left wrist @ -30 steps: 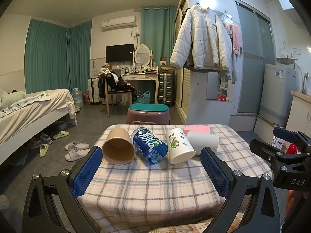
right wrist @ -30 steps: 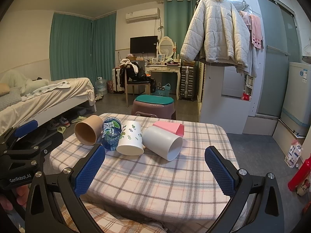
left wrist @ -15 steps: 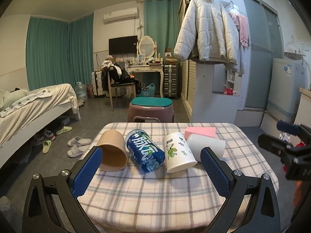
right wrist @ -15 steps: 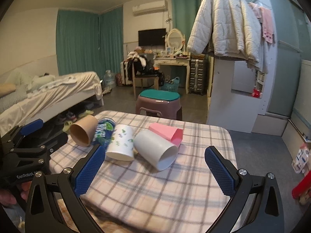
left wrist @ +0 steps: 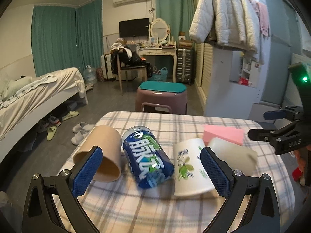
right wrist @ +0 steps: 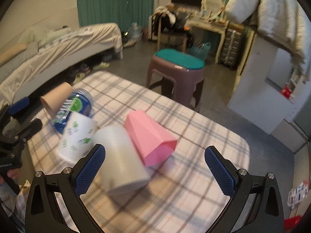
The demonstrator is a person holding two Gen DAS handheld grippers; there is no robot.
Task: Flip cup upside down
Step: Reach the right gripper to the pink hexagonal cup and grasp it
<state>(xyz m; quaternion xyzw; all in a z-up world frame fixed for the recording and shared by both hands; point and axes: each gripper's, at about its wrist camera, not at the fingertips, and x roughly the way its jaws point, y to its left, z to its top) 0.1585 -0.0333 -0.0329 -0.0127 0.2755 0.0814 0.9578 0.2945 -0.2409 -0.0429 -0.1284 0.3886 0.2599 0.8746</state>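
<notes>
On the checked counter (right wrist: 194,128) five cups lie on their sides, the pink cup (right wrist: 149,137) at twelve o'clock of the right gripper (right wrist: 155,167), whose jaws, like the left gripper's (left wrist: 150,171), gape empty—nothing flipped yet.

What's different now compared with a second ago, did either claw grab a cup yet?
No grab yet. Both claws have moved in toward the table: the left claw closes on the blue can, the right claw dips toward the white cup and pink cup. Both stay open; the cups still lie on their sides.
</notes>
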